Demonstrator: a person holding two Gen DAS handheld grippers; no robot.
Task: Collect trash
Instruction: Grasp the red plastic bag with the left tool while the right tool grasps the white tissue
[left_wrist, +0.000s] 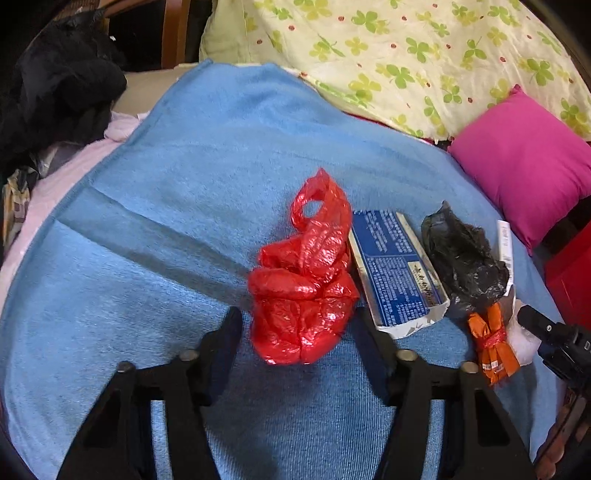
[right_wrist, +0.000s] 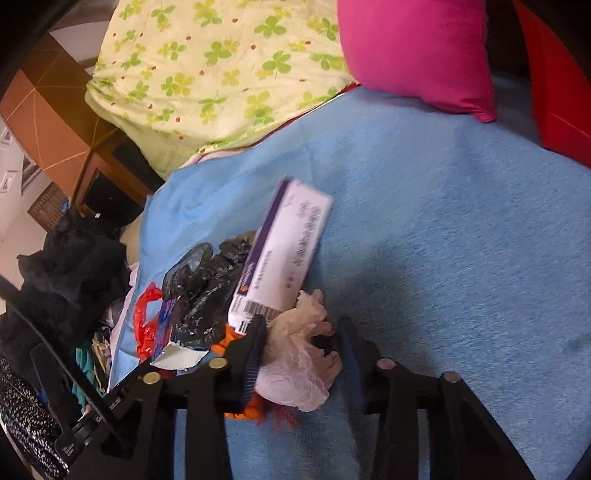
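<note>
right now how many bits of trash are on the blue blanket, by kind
Plastic bags: 3 — red bag, black bag, clear bag
Boxes: 2 — blue box, white box
Wrappers: 1 — orange wrapper
Total: 6

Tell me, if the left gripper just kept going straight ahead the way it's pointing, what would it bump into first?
Most likely the crumpled red plastic bag. It lies on the blue blanket just ahead of the open left gripper, roughly centred between its fingers. Depth is hard to judge through the fisheye.
</note>
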